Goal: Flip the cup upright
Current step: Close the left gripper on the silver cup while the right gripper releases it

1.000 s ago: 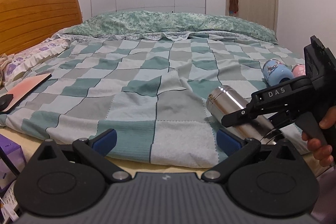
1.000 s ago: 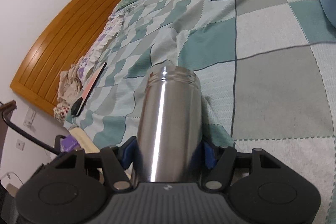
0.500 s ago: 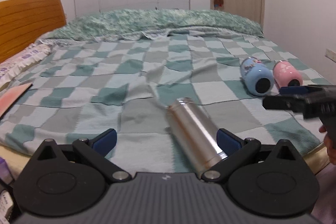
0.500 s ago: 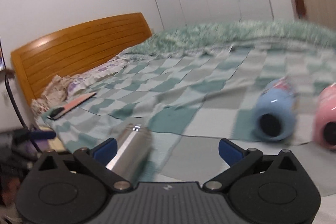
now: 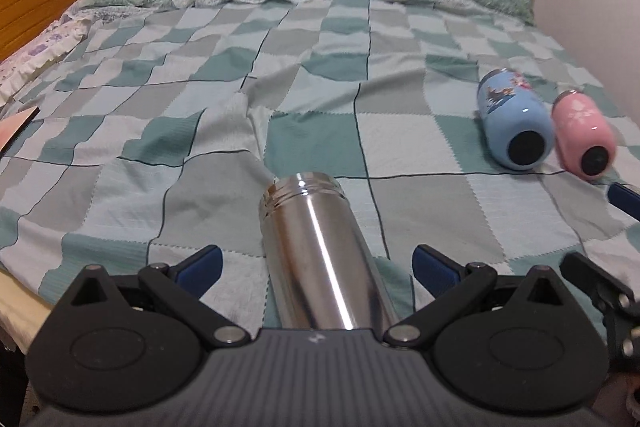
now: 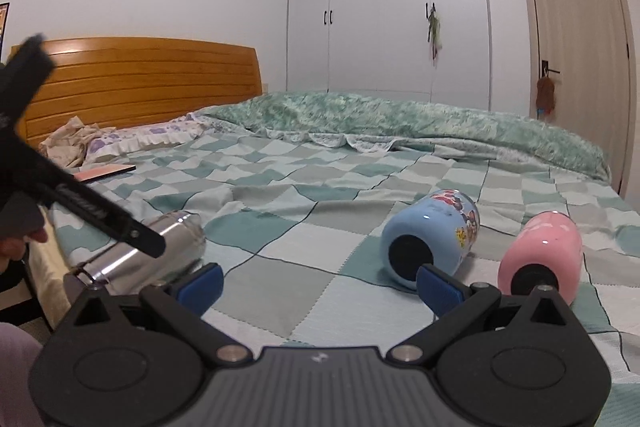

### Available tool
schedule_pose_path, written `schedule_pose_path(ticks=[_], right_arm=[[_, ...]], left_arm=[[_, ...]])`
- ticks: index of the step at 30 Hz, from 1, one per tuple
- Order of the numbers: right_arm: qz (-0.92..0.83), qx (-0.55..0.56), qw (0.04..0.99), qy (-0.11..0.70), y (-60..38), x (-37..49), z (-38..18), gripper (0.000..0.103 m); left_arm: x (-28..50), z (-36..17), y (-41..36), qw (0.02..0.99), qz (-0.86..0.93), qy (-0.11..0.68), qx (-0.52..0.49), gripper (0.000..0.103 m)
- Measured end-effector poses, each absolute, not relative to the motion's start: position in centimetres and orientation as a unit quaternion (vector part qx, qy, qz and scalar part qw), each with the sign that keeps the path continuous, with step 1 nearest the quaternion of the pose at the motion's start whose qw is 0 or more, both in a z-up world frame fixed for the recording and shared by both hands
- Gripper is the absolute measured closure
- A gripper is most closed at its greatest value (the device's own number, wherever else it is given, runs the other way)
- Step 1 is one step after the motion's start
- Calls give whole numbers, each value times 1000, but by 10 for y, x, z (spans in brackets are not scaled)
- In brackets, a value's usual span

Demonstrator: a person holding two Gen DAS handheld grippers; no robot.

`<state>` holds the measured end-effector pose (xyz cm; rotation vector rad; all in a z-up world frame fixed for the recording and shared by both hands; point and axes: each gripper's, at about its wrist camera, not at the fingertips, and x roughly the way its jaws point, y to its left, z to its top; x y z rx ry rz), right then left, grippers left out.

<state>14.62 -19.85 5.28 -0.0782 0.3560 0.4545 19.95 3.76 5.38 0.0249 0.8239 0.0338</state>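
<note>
left gripper (image 5: pixel 316 269) moved astride steel cup (image 5: pixel 320 255), jaws spread; right gripper's (image 6: pixel 320 281) spread near blue cup (image 6: pixel 430 237).

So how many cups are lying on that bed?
3, all on their sides: a steel cup near the bed's front edge between the open left gripper fingers, then a blue cup and pink cup side by side to its right.

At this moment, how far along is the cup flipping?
Nothing looks done: steel cup, blue cup and pink cup all lie on their sides. In hand: open left tool straddles the steel cup, not gripping. Right tool is open, empty. All flips remain.
</note>
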Motion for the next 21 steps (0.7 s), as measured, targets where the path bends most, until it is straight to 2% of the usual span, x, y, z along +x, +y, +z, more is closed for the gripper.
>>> schedule_pose_path(ticks=[3,4,6,8,14,21], right_arm=[[225,-32,958,177,-201,148,49,0],[223,-29,958,177,-202,149,49,0],[221,-23,959,178,-204,151,47,0],[220,-20,959,179,-204,151,45,0],[216,-16,961,171,-207,149,44,0],[204,-10,967,152,-209,140,46,0]], left_arm=[[210,48,34,911,24,410,26,1],[214,46,34,909,26,416,26,5],[221,42,37,902,30,430,16,14],[229,37,41,891,29,452,-2,33],[227,35,50,887,11,459,-47,35],[194,50,52,918,-11,391,-58,36]])
